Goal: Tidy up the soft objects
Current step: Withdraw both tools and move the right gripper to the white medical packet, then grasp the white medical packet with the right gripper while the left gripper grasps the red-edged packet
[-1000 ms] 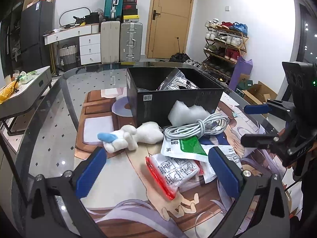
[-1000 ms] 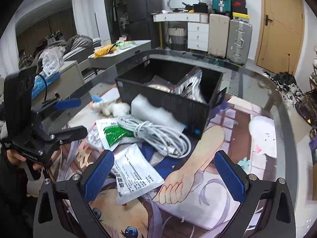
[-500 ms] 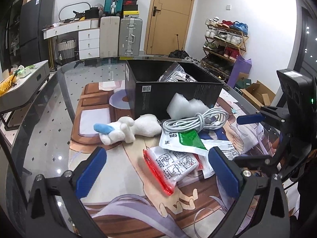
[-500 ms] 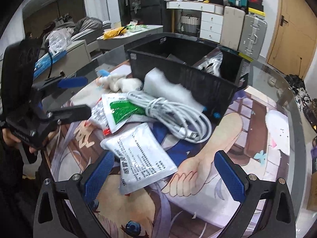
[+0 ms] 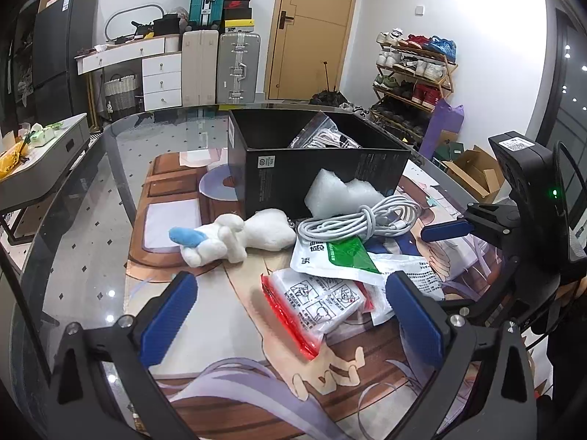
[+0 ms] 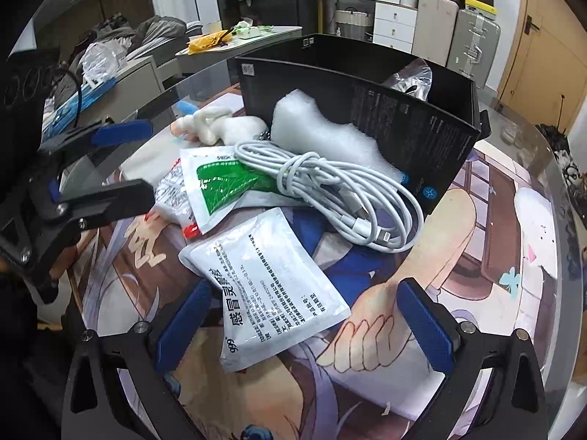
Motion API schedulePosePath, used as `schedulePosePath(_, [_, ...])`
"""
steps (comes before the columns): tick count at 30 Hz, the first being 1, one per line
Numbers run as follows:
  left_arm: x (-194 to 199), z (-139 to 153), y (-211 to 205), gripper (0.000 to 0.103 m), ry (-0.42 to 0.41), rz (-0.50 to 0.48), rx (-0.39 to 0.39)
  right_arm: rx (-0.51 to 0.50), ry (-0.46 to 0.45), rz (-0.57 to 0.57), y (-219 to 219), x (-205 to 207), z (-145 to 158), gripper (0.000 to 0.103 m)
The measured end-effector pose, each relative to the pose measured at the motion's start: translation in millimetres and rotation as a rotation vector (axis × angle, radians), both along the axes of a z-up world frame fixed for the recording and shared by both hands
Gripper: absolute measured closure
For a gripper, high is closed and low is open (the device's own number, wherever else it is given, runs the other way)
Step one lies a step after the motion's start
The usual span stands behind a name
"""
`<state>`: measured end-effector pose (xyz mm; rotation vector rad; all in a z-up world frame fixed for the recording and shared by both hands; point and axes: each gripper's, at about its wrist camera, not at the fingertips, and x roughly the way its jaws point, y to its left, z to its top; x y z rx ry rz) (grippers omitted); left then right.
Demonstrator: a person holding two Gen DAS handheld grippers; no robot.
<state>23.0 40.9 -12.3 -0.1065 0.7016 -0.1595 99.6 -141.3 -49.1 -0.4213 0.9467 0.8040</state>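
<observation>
Progress: one clear bag (image 5: pixel 323 134) is seen inside the black box (image 5: pixel 315 179) | plush toy (image 5: pixel 234 236), cable (image 6: pixel 330 187) and packets (image 6: pixel 271 289) are left ahead of both claws | left gripper (image 5: pixel 290 322) and right gripper (image 6: pixel 304 326) are held apart, empty

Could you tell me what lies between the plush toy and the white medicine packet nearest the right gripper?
In the right wrist view, the green-and-white pouch and a red-edged bag lie between the plush toy and the white medicine packet.
</observation>
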Motion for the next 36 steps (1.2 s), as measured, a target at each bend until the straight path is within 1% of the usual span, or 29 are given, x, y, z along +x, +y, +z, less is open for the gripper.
schedulePosePath(3, [0.3,0.0,0.9,0.000,0.003,0.000,-0.005,0.013,0.006,0.017,3.6,-1.0,1.3,0.001])
schedulePosePath(8, [0.7,0.3,1.3,0.000,0.006,0.000,-0.007,0.009,0.002,0.101,17.7,-8.8,2.2,0.001])
schedulePosePath(12, [0.8,0.4,1.1,0.000,0.007,0.000,-0.008,0.013,-0.007,0.118,28.0,-6.3,1.2,0.003])
schedulePosePath(17, [1.0,-1.4,1.3,0.000,0.012,0.001,-0.014,-0.007,-0.028,0.146,33.5,-9.3,0.5,0.013])
schedulePosePath(19, [1.1,-2.1,1.4,0.000,0.014,0.001,-0.015,-0.004,-0.030,0.156,28.9,-12.6,2.0,0.021])
schedulePosePath(21, [1.2,-2.8,1.6,0.000,0.015,0.001,-0.014,-0.003,-0.031,0.154,27.9,-15.5,2.6,0.033])
schedulePosePath(24, [1.1,-3.0,1.4,0.000,0.015,0.001,-0.013,-0.002,-0.030,0.154,24.8,-17.6,3.5,0.042])
schedulePosePath(27, [1.3,-3.3,1.4,0.000,0.017,0.001,-0.013,-0.003,-0.032,0.164,22.3,-21.0,3.9,0.046])
schedulePosePath(32, [1.3,-3.0,1.5,0.000,0.017,0.001,-0.013,0.004,-0.021,0.167,11.6,-26.4,5.0,0.048])
schedulePosePath(36, [1.4,-2.8,1.4,0.000,0.019,0.001,-0.014,-0.003,-0.020,0.166,2.1,-31.8,6.5,0.054])
